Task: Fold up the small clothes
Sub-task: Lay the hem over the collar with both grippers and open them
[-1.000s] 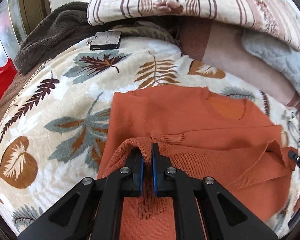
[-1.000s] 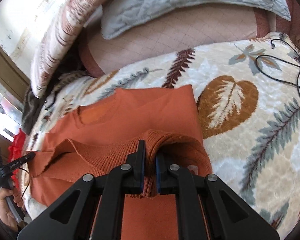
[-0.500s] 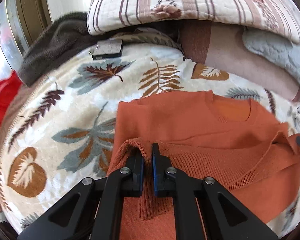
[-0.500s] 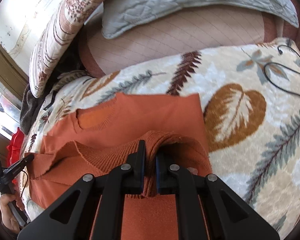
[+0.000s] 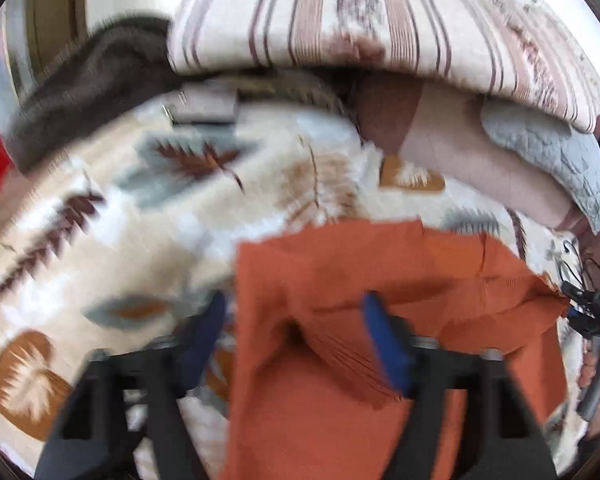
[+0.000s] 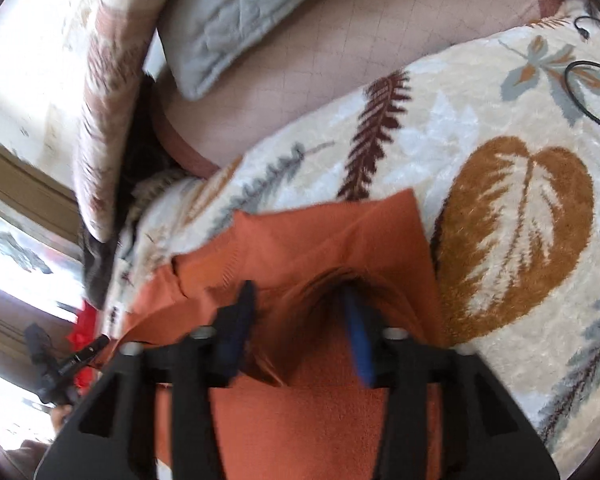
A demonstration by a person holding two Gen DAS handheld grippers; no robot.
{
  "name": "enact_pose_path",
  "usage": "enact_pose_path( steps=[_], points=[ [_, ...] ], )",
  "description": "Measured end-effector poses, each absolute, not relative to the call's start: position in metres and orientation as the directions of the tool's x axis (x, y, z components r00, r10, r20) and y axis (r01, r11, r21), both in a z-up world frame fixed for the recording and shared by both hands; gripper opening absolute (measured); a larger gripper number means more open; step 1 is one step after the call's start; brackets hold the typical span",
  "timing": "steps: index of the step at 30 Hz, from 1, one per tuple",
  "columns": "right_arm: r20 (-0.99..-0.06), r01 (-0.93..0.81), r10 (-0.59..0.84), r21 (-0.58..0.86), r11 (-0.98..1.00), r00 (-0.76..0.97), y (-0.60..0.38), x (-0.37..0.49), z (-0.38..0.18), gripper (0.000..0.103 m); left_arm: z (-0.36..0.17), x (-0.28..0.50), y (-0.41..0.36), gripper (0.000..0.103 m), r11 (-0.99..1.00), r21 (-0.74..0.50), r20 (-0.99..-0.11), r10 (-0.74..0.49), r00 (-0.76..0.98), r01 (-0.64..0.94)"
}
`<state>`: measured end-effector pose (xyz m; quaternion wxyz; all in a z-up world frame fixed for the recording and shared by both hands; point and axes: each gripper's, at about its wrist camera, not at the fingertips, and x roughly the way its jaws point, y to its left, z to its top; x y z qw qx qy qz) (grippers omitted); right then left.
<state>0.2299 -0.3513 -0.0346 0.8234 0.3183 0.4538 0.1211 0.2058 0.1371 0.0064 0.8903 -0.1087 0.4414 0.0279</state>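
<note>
Blanket (image 5: 100, 216) with a leaf print fills most of both views and carries the orange sweater (image 5: 340, 272), which lies from centre toward 6 o'clock in each frame. Motion blur softens the left wrist view, so the sweater's knit and edges are hard to make out there. Striped pillow (image 5: 380, 16) sits at 12 o'clock, partly cut off by the lens rim, with a grey quilted cushion (image 5: 548, 152) at 3 o'clock. Sweater hem is folded up over the body, forming a raised ridge across the garment. Left gripper (image 5: 294, 330) stands wide apart, its blue-padded fingers straddling the sweater's left edge and gripping nothing. Right gripper (image 6: 300, 322) is likewise spread wide over the folded ridge, holding nothing. Black cable (image 6: 588, 92) loops at 2 o'clock, cut off by the frame.
</note>
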Motion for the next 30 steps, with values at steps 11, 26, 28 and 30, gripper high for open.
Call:
enact_pose_path(
  steps=[11,26,28,30],
  points=[
    [-0.778,-0.160,0.300,0.254,0.954,0.552,-0.342,0.210,-0.015,0.055,0.000,0.186,0.113,0.076,0.993,0.060,-0.776,-0.018,0.631,0.102],
    [-0.775,-0.475,0.259,-0.060,0.878,0.577,-0.274,0.230,-0.039,0.065,-0.036,0.207,0.073,0.073,0.924,0.176,-0.769,-0.086,0.634,0.339],
    [-0.782,-0.436,0.275,0.004,0.900,0.559,-0.276,0.248,-0.041,0.025,-0.039,0.218,0.072,0.025,0.930,0.135,-0.785,-0.110,0.610,0.341],
    [-0.787,-0.379,0.271,0.051,0.924,0.554,-0.280,0.260,-0.044,0.011,-0.046,0.238,0.075,0.003,0.950,0.085,-0.814,-0.107,0.570,0.299]
  ],
)
